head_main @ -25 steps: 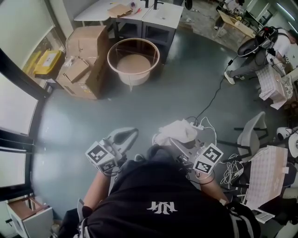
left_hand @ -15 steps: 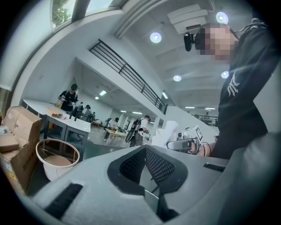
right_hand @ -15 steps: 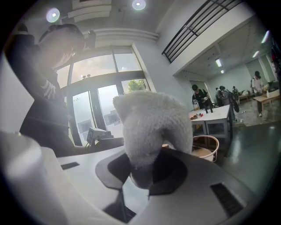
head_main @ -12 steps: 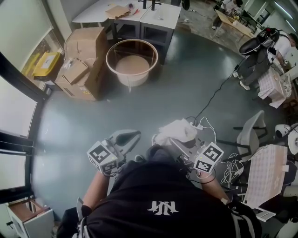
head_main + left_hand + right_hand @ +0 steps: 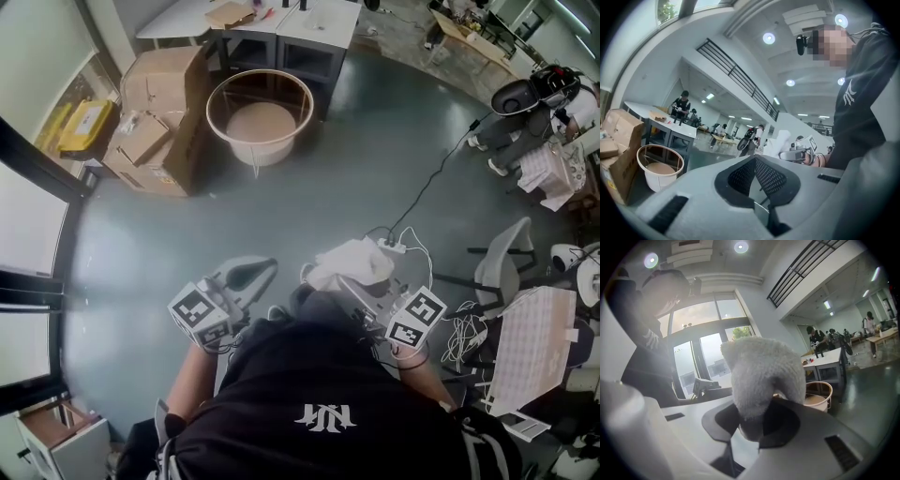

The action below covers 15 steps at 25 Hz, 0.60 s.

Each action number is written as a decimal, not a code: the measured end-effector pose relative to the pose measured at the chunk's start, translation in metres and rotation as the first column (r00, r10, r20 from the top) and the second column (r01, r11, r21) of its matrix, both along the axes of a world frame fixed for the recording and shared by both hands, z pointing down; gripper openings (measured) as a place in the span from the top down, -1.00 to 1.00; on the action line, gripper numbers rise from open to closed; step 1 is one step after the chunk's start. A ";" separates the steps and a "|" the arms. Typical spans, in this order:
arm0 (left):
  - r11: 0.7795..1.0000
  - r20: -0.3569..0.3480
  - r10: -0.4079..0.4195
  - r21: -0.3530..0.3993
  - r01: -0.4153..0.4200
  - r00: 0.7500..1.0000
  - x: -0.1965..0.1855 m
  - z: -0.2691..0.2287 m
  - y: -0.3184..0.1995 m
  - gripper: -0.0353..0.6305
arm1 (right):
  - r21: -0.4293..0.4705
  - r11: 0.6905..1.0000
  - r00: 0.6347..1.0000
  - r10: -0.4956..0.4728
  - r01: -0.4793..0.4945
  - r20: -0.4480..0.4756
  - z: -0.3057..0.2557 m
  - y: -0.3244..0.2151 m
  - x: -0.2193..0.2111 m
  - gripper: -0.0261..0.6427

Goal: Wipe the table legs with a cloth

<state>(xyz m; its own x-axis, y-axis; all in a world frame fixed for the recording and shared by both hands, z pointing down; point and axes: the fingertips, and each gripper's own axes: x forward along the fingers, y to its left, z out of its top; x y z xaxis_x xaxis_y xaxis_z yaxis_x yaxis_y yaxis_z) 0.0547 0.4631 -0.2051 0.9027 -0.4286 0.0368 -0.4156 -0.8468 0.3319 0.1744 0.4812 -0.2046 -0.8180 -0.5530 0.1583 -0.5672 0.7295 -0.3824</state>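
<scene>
1. A person in a black top stands on a grey floor (image 5: 375, 169), seen from above, holding a gripper in each hand close to the body.
2. The right gripper (image 5: 751, 423) has its jaws closed on a fluffy white cloth (image 5: 761, 371). The cloth bulges up and out beyond the jaw tips.
3. The left gripper (image 5: 755, 161) has its jaws brought together, with nothing between them.
4. The two grippers are side by side, a little apart, both pointing away from the person.
5. The white tables (image 5: 323, 19) with dark legs stand at the far side of the room, well apart from the cloth.
6. Just in front of the tables sits a round white tub (image 5: 220, 103), with cardboard boxes (image 5: 155, 112) to its left.
7. On the floor just beyond the cloth lies a white power strip (image 5: 392, 246) with cables running off.
</scene>
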 end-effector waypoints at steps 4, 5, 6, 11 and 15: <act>0.999 -0.017 -0.037 0.009 0.037 0.999 0.004 -0.005 -0.021 0.88 | -0.022 1.000 1.000 -0.021 0.020 -0.010 0.011 -0.020 0.009 0.69; 0.999 -0.018 -0.050 0.001 0.050 0.999 0.004 -0.004 -0.025 0.88 | -0.026 0.999 1.000 -0.027 0.027 -0.008 0.013 -0.027 0.010 0.69; 0.998 -0.015 -0.060 -0.011 0.060 0.998 0.005 -0.001 -0.028 0.88 | -0.028 0.999 0.999 -0.036 0.036 -0.003 0.015 -0.033 0.011 0.69; 0.995 0.033 -0.090 -0.035 0.092 0.995 0.017 0.003 -0.055 0.88 | 0.006 0.994 0.994 -0.107 0.107 0.007 0.017 -0.074 0.011 0.69; 0.995 -0.013 -0.098 0.016 0.098 0.995 0.039 -0.027 -0.091 0.88 | 0.037 0.987 0.987 -0.158 0.158 0.004 0.020 -0.106 0.022 0.69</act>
